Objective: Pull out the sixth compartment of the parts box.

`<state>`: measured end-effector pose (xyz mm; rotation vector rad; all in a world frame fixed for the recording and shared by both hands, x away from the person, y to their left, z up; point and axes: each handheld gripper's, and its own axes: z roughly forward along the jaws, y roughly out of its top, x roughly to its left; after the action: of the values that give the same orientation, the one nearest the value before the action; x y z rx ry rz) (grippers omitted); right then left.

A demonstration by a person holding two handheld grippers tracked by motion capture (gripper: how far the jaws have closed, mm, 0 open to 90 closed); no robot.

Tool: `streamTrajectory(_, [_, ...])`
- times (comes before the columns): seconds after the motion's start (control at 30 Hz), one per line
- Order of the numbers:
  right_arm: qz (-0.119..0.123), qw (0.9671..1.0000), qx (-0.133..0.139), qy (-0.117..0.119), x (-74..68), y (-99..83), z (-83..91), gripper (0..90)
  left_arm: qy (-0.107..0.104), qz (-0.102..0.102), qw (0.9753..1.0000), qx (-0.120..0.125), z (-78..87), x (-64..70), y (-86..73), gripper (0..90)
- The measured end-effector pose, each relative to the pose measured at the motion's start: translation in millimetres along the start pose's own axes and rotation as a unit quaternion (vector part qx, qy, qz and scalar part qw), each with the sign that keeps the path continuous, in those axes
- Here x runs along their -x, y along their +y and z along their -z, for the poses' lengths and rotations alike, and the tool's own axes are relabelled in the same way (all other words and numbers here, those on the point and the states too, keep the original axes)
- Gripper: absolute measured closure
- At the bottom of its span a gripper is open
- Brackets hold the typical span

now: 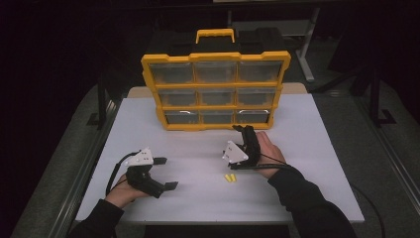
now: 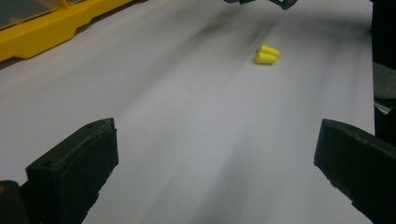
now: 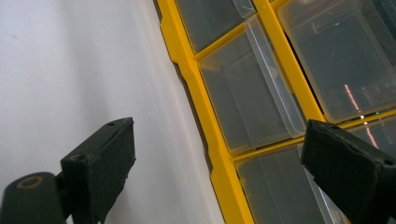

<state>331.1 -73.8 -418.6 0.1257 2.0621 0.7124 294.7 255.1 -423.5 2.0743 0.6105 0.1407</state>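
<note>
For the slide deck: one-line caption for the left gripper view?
Open left claw faces two small yellow foam earplugs lying together on the white table, yellow plastic organizer at upper left.

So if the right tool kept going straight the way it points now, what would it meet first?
Probably the yellow organizer: the right tool, jaws open, faces its bottom row, likely a clear drawer front, though depth is unclear.

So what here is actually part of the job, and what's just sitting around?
Part of the job:
- right gripper, open, at the bottom drawer row
- yellow drawer organizer
- two yellow earplugs on the table
- left gripper, open, facing them

Just around:
- white table
- metal frames behind
</note>
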Motion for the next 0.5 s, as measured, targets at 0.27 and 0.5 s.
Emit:
streamTrajectory(0.27, [0.012,0.9999,-0.002,-0.006,-1.7,0.3,0.0,9.0,0.001,0.003,1.0000,0.000,0.2,-0.4,0.1,0.0])
streamTrajectory(0.5, [0.030,0.9994,-0.004,-0.015,-3.5,0.8,0.0,9.0,-0.001,0.007,1.0000,-0.003,-0.3,-0.6,0.1,0.0])
